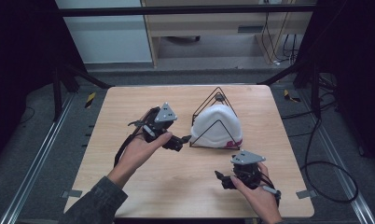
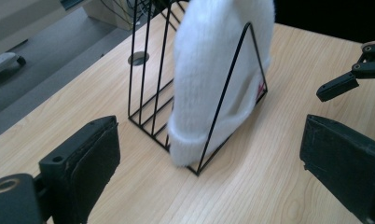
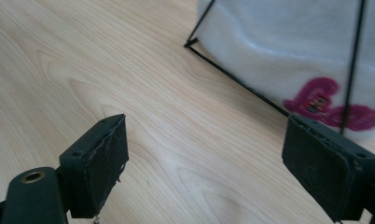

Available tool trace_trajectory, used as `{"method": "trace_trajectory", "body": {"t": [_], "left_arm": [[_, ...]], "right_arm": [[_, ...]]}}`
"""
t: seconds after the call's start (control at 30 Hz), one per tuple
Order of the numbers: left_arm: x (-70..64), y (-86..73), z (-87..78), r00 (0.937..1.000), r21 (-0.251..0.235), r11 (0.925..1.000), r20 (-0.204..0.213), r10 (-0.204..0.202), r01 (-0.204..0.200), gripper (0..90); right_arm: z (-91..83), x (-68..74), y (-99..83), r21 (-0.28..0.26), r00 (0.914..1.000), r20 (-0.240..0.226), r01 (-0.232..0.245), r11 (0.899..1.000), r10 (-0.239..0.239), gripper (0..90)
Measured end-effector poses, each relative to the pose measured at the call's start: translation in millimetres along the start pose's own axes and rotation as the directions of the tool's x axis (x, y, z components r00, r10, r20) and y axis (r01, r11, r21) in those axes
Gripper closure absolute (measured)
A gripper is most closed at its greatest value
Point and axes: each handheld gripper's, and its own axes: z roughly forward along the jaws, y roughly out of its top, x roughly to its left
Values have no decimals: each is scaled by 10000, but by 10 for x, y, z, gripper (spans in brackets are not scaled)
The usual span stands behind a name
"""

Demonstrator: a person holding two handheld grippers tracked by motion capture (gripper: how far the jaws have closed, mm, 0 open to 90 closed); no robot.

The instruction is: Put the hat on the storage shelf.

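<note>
Near the counter's (image 1: 176, 186) front right corner, the right gripper (image 1: 221, 179) rests low in its hand, jaws wide apart and empty. Its own view shows pink lettering (image 3: 335, 105) on the white hat (image 1: 217, 126), just beyond the jaws. The left gripper (image 1: 187, 138), wide open and empty, points at the wire rack (image 1: 202, 129) holding the hat mid-counter, toward the far edge.

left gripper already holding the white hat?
No: in the left gripper view the left gripper has its fingers spread wide, short of the white hat in the wire rack.
</note>
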Motion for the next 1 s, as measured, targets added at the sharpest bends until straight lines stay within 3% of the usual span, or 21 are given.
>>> {"method": "trace_trajectory", "body": {"t": [0.37, 0.6, 1.0], "left_arm": [[171, -351, -85, 9974, 201, 9978, -359, -620, 628, 46], [245, -533, -155, 9944, 270, 9953, -529, -920, 935, 46], [387, -1070, -294, 9854, 777, 9854, -895, -1446, 1516, 45]], "right_arm": [[343, 178, 152, 170, 9955, -818, 488, 9987, -473, 148], [461, 208, 211, 256, 9941, -978, 490, 9985, -463, 147], [566, 254, 201, 426, 9945, -956, 479, 9979, -437, 143]]}}
